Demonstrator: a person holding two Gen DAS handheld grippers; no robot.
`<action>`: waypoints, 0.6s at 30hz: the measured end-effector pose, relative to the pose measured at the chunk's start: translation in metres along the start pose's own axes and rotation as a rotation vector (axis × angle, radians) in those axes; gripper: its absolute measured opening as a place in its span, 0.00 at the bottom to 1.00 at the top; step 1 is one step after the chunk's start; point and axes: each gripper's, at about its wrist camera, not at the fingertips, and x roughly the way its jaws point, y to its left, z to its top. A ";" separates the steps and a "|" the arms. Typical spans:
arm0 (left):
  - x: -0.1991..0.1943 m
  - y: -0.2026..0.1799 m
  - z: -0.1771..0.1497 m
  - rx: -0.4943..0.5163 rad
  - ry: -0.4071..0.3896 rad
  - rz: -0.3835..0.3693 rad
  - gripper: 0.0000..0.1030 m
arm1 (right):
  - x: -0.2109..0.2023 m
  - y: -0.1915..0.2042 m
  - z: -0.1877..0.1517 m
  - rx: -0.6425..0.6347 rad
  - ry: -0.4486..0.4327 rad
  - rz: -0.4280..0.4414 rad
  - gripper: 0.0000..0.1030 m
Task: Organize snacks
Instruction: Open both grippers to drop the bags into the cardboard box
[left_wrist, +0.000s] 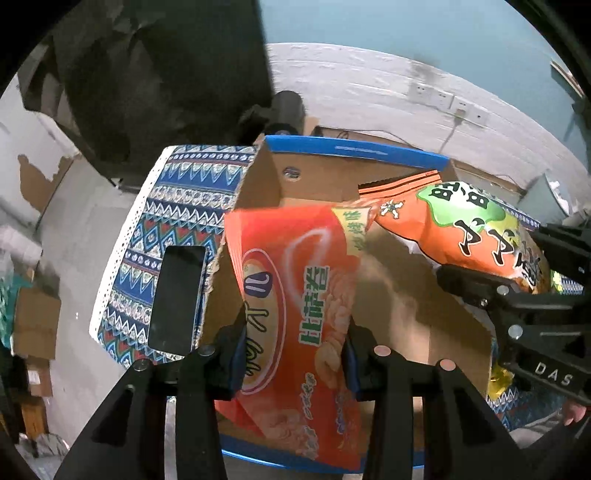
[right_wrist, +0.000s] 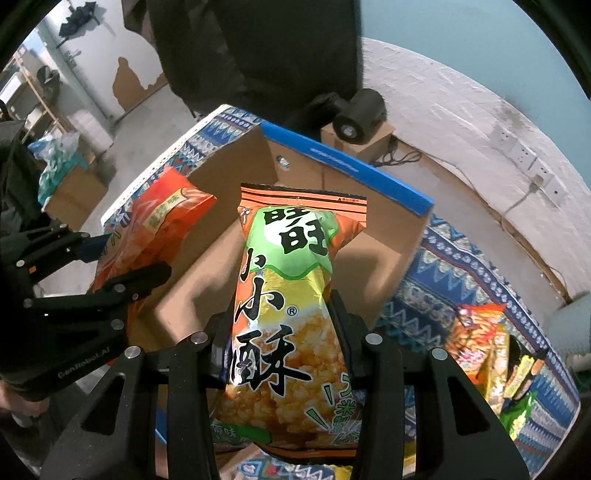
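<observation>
My left gripper (left_wrist: 291, 354) is shut on a red-orange snack bag (left_wrist: 295, 295) and holds it above an open cardboard box (left_wrist: 417, 295) with a blue rim. My right gripper (right_wrist: 284, 343) is shut on an orange and green snack bag (right_wrist: 284, 295) above the same box (right_wrist: 369, 229). In the left wrist view the right gripper (left_wrist: 517, 291) and its bag (left_wrist: 472, 225) are at the right. In the right wrist view the left gripper (right_wrist: 99, 266) and its bag (right_wrist: 155, 229) are at the left.
The box stands on a table with a blue patterned cloth (left_wrist: 177, 206). A black phone (left_wrist: 177, 299) lies on the cloth left of the box. Several more snack bags (right_wrist: 491, 354) lie on the cloth at the right. A black camera (right_wrist: 358, 114) stands behind the box.
</observation>
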 end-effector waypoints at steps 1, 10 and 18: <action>0.001 0.002 0.000 -0.005 0.005 0.004 0.47 | 0.001 0.002 0.001 -0.003 0.001 0.002 0.40; -0.005 0.002 0.003 0.002 -0.014 0.036 0.69 | -0.004 0.002 0.003 -0.009 -0.005 -0.010 0.50; -0.016 -0.017 0.007 0.006 -0.022 -0.035 0.72 | -0.026 -0.017 -0.013 0.026 -0.013 -0.036 0.63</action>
